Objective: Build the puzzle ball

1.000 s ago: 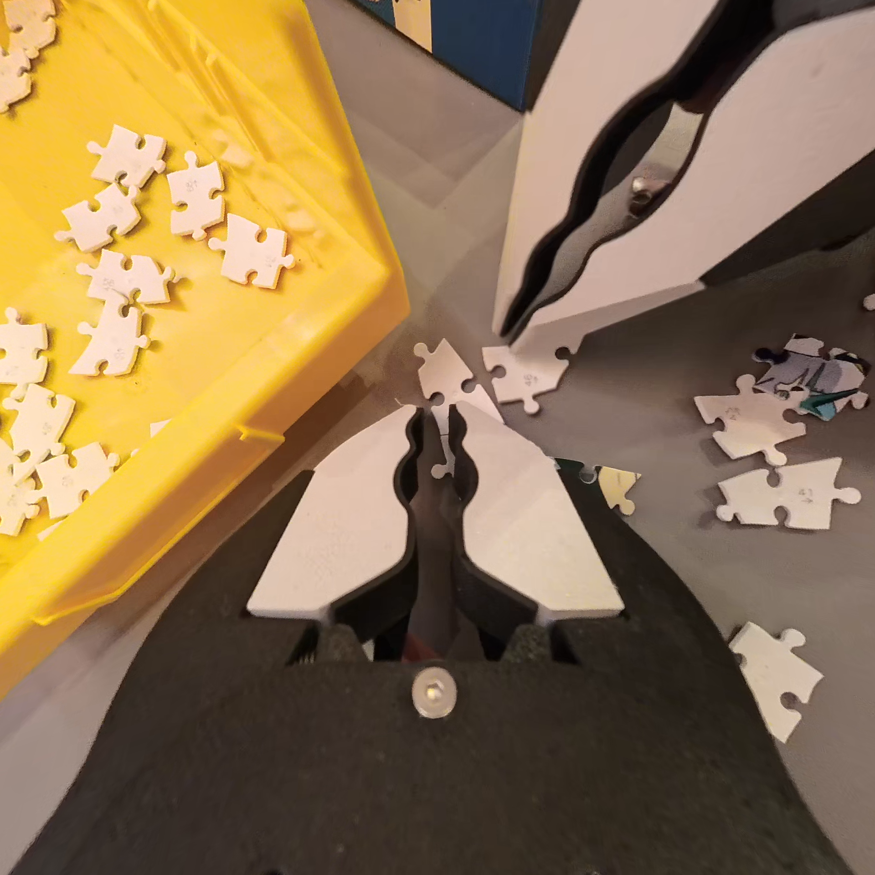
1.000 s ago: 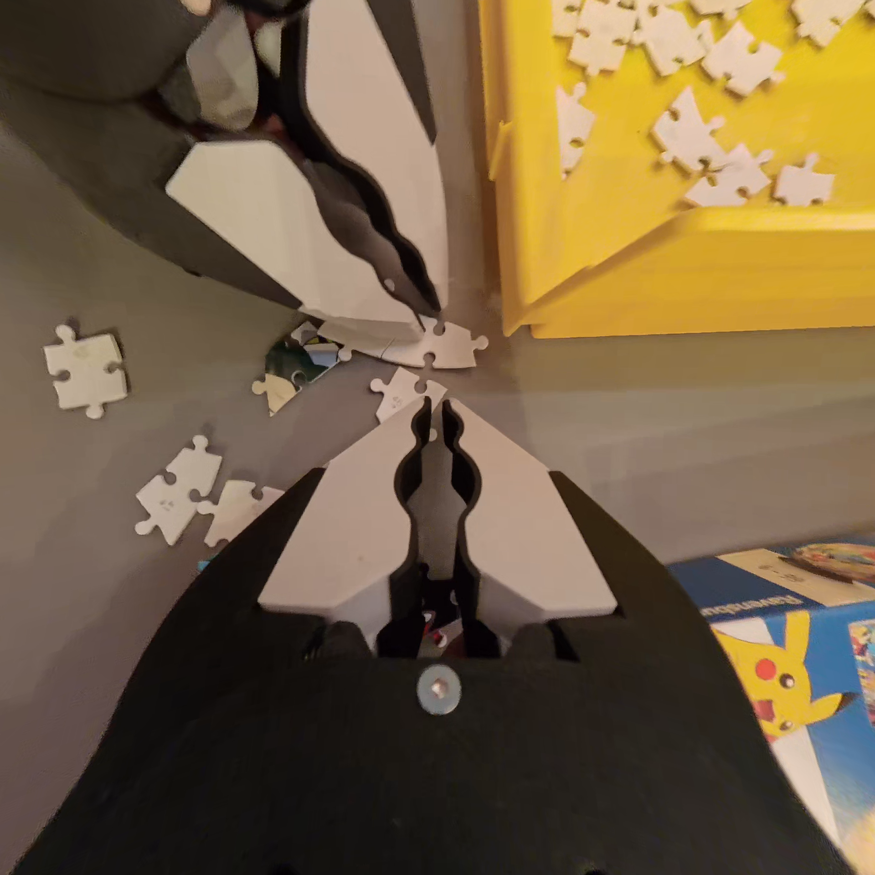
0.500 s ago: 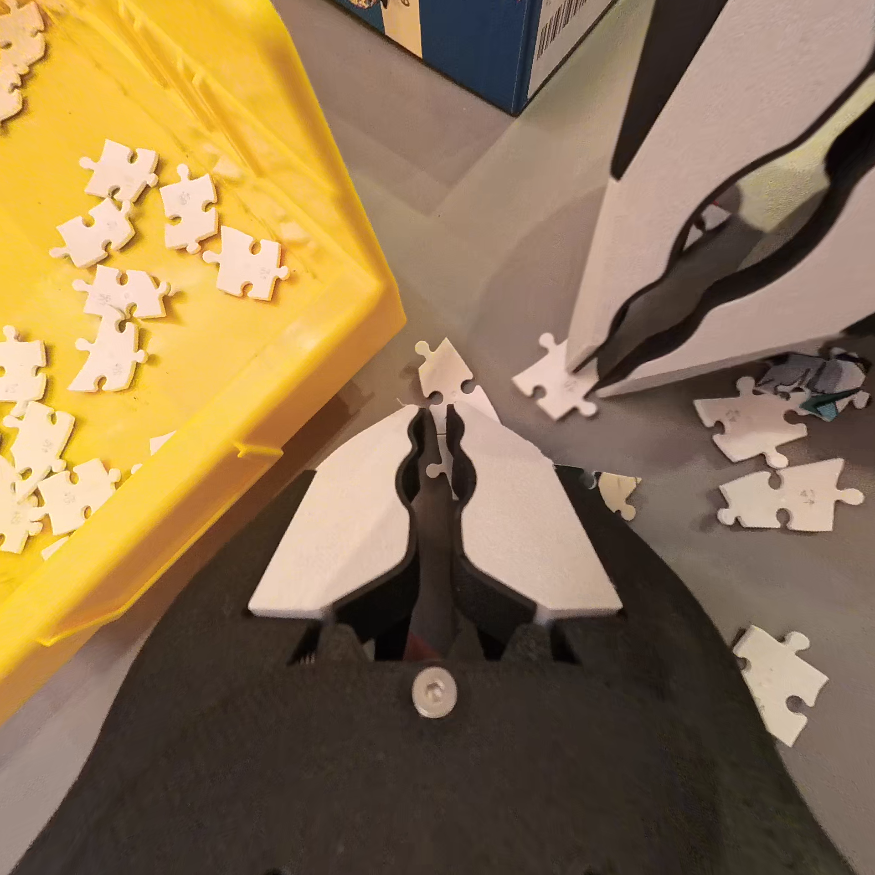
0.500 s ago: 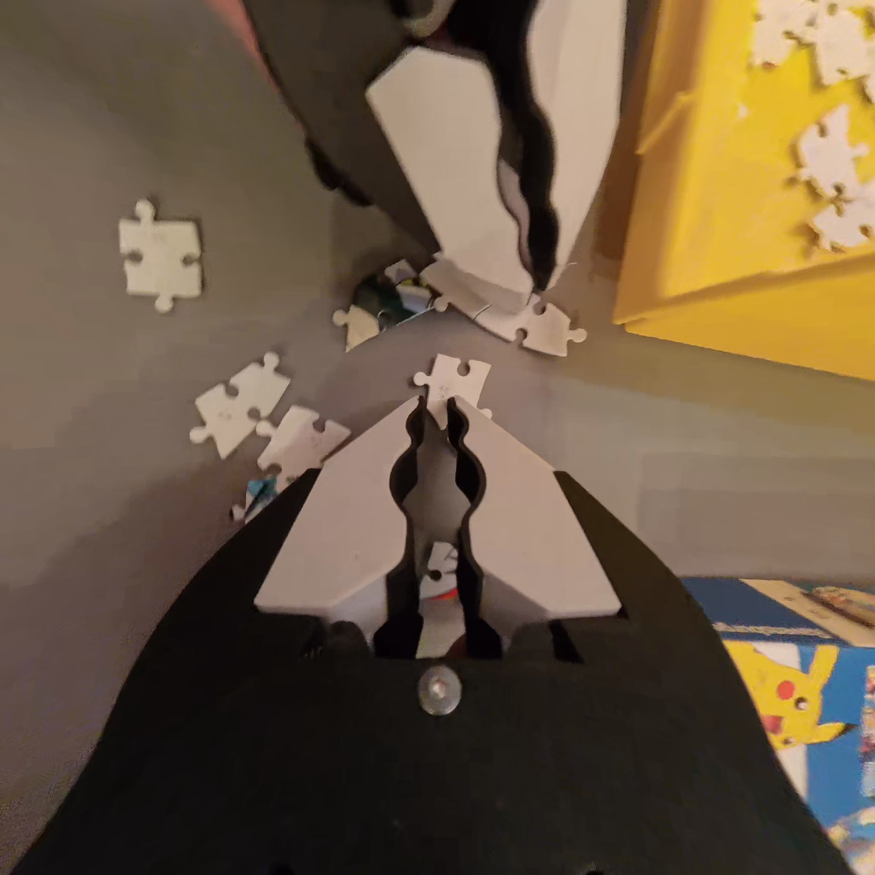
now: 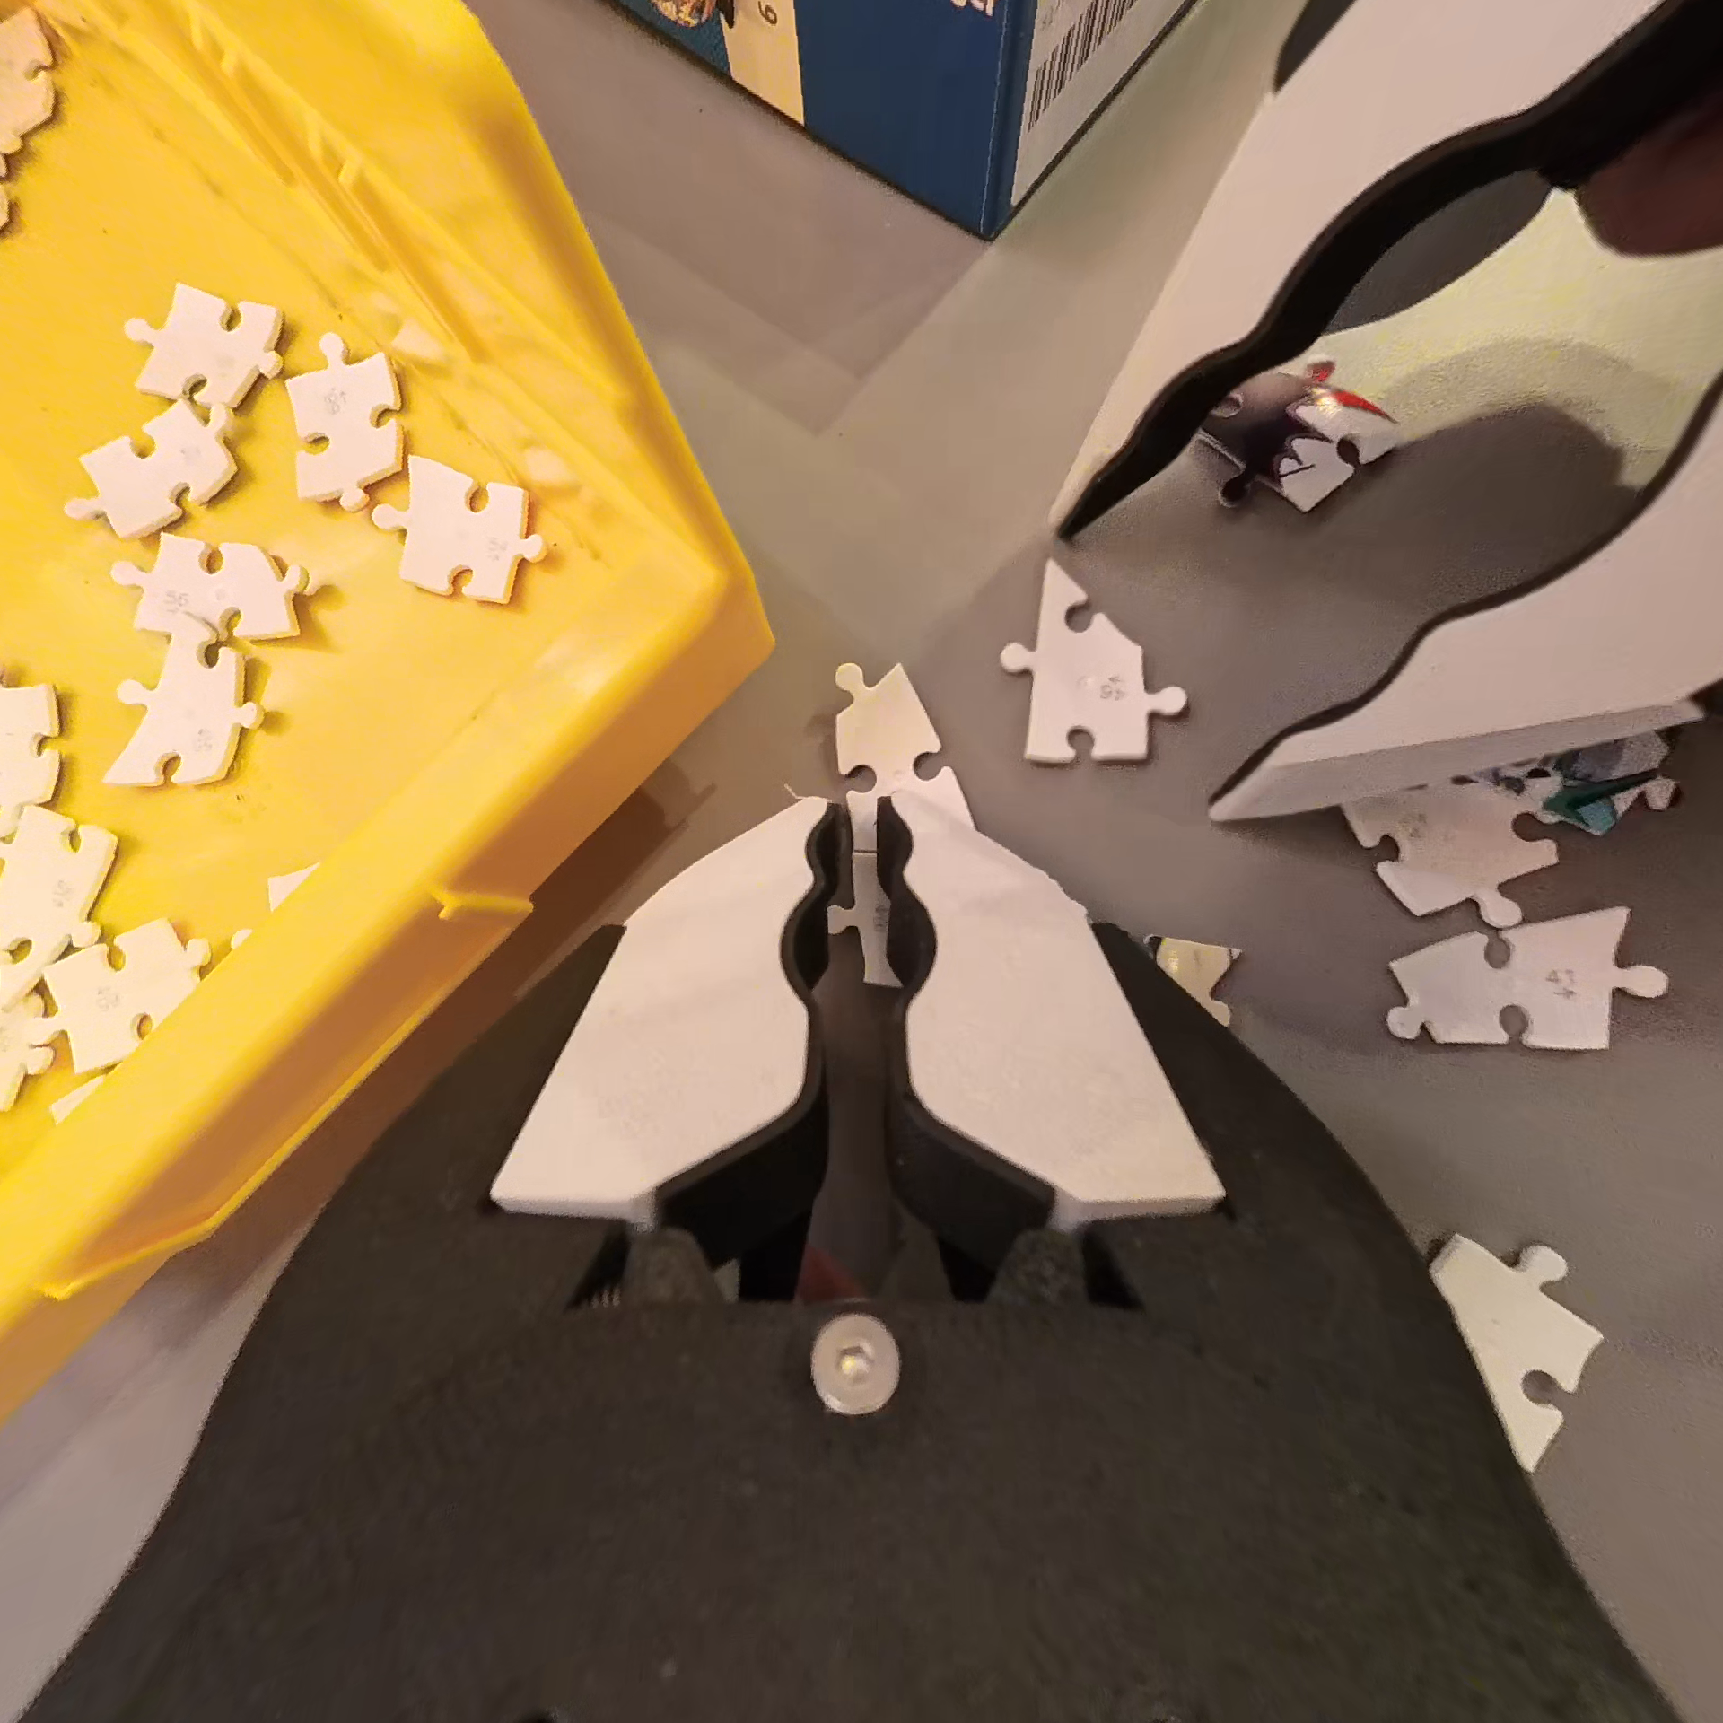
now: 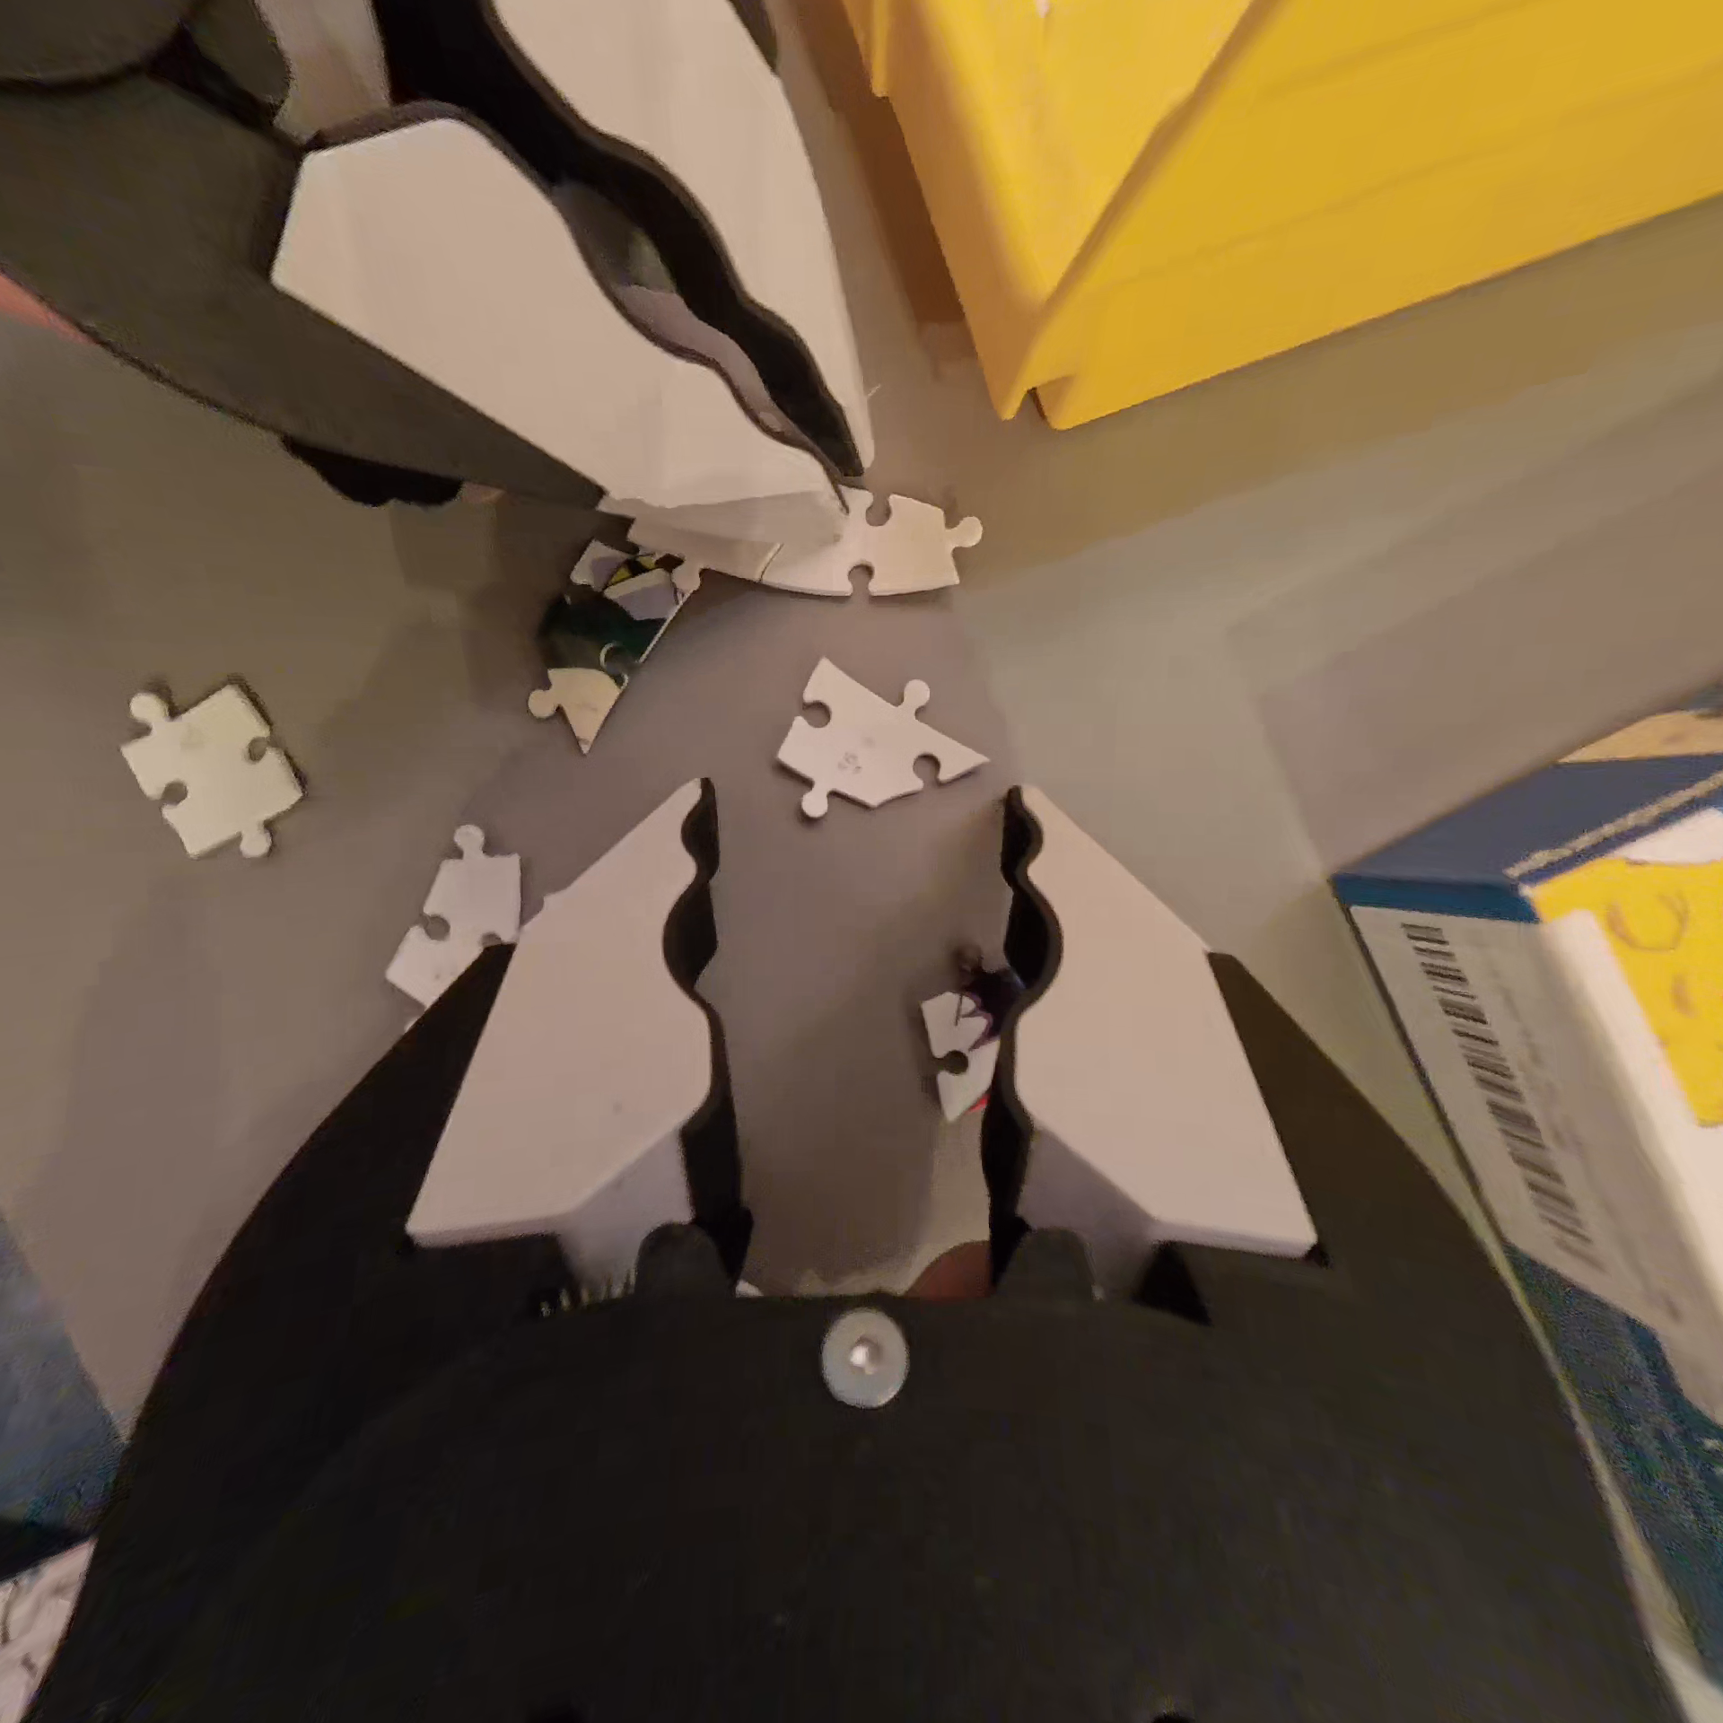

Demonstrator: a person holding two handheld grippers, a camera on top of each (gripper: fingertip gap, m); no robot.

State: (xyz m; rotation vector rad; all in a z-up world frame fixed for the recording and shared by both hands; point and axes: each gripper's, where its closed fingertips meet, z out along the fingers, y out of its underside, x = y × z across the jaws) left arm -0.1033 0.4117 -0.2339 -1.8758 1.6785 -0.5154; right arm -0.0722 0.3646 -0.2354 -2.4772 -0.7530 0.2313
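The left gripper (image 5: 862, 811) was pinching a pair of joined white puzzle pieces (image 5: 881, 727) down on the grey tabletop (image 5: 839, 373), just off the corner of the yellow bin (image 5: 597, 709). The right gripper (image 6: 858, 802) stood spread wide above the tabletop, holding nothing, a loose white piece (image 6: 872, 741) lying just ahead of its tips. More pieces lay scattered nearby, and a blue box (image 5: 914, 103) sat beyond
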